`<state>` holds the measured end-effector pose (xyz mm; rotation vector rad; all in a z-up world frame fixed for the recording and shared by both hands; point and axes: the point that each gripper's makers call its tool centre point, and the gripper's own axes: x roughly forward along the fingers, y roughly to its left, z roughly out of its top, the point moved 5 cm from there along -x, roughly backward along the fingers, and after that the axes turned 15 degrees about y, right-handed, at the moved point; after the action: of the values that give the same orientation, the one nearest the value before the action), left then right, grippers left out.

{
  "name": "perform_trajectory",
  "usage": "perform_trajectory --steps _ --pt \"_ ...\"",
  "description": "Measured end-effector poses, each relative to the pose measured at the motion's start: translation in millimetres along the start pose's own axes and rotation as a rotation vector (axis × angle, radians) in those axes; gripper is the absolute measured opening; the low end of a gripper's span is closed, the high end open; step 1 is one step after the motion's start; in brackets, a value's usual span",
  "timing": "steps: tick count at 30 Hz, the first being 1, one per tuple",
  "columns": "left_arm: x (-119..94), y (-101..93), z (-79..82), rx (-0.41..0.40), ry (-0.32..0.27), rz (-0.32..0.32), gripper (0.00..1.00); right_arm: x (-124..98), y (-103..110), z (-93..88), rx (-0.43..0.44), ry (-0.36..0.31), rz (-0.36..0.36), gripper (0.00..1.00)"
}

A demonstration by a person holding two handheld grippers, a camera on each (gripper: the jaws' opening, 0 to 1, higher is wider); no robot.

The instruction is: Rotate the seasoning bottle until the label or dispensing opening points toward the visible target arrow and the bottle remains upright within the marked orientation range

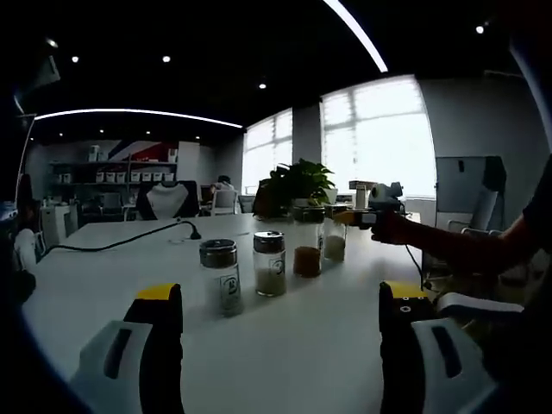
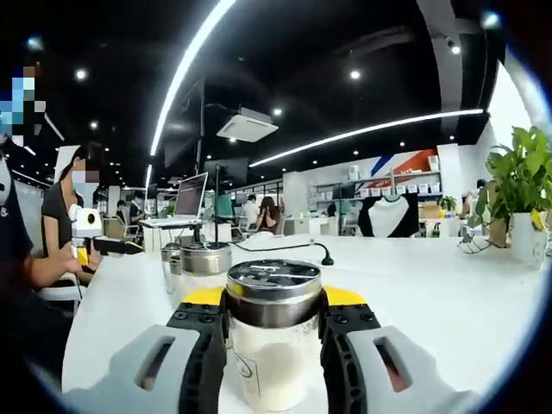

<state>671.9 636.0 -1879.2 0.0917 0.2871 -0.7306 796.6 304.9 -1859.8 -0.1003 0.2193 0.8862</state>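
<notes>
Several seasoning bottles with silver lids stand upright in a row on the white table (image 1: pixel 285 345). The nearest bottle (image 1: pixel 221 276) looks almost clear, then comes one with pale powder (image 1: pixel 270 264), then one with brown powder (image 1: pixel 307 250). The farthest bottle (image 1: pixel 335 238), with pale contents, has my right gripper (image 1: pixel 366 216) at it, held by a hand coming from the right. In the right gripper view that bottle (image 2: pixel 272 362) stands between the jaws, and my right gripper (image 2: pixel 274 302) is shut on it. My left gripper (image 1: pixel 280 315) is open, short of the row.
A black cable (image 1: pixel 121 244) runs across the table's far left side. A potted plant (image 1: pixel 297 183) stands behind the bottles, also seen as the plant (image 2: pixel 522 194) at the right. A seated person (image 2: pixel 65 233) and a laptop (image 2: pixel 190 197) are beyond the table's left end.
</notes>
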Motion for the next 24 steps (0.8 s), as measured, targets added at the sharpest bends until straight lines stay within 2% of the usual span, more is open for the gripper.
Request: perform_trajectory --steps 7,11,15,24 --pt "-2.3 0.9 0.4 0.0 -0.003 0.007 1.0 -3.2 -1.5 -2.7 -0.005 0.002 0.028 0.39" --pt "-5.9 1.9 4.4 0.023 -0.026 0.034 1.0 -1.2 -3.0 -2.2 -0.012 0.009 0.04 0.39" --pt "-6.5 1.5 5.9 0.039 -0.024 0.037 1.0 0.7 -6.3 -1.9 -0.018 0.016 0.065 0.39" --pt "-4.6 2.4 5.0 0.022 -0.023 0.031 1.0 5.9 -6.6 -1.2 -0.016 0.002 0.061 0.39"
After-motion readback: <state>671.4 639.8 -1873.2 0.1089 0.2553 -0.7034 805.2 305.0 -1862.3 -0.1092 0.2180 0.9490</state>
